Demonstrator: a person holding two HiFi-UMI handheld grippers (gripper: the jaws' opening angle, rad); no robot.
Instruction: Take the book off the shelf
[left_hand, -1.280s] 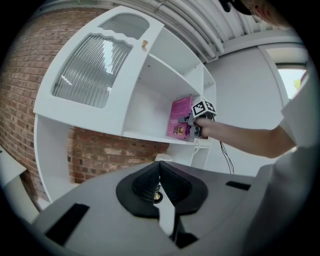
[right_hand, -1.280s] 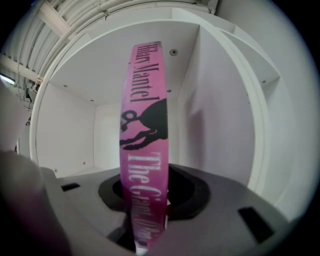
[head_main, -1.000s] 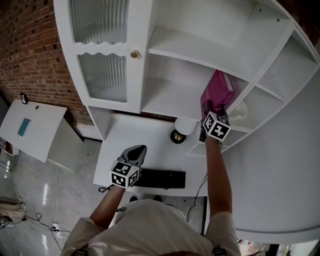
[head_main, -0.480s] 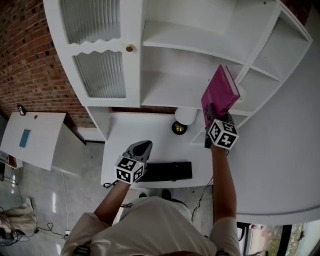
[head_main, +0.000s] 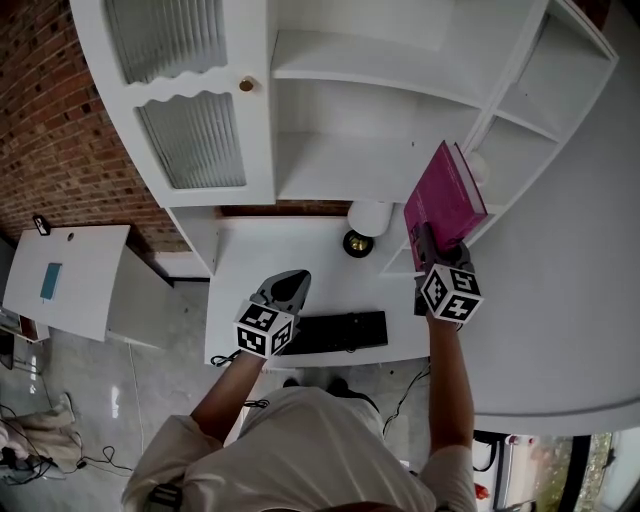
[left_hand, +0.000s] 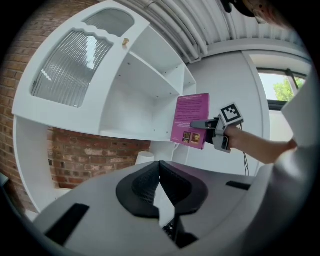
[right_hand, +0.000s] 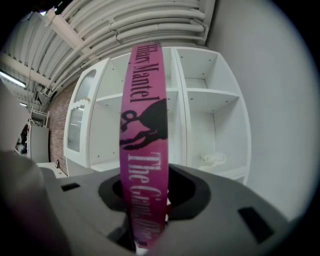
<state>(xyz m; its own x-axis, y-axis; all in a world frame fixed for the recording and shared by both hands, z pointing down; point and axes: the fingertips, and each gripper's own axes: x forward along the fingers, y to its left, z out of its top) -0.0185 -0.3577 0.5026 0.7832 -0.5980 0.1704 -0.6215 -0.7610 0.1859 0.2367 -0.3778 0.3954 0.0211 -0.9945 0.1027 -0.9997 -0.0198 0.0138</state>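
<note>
A magenta book stands upright out in front of the white shelf unit, free of its compartments. My right gripper is shut on the book's lower end. In the right gripper view its spine rises between the jaws of that gripper. The left gripper view shows the book's back cover held by the right gripper. My left gripper hangs over the desk by the keyboard, with its jaws together and nothing in them.
Below the shelves is a white desk with a black keyboard, a white round lamp and a small dark round item. A ribbed-glass cabinet door is at left. Something small and white lies on a right-hand shelf.
My right gripper has drawn the book out of its shelf compartment and back toward me. The left gripper has barely moved.
</note>
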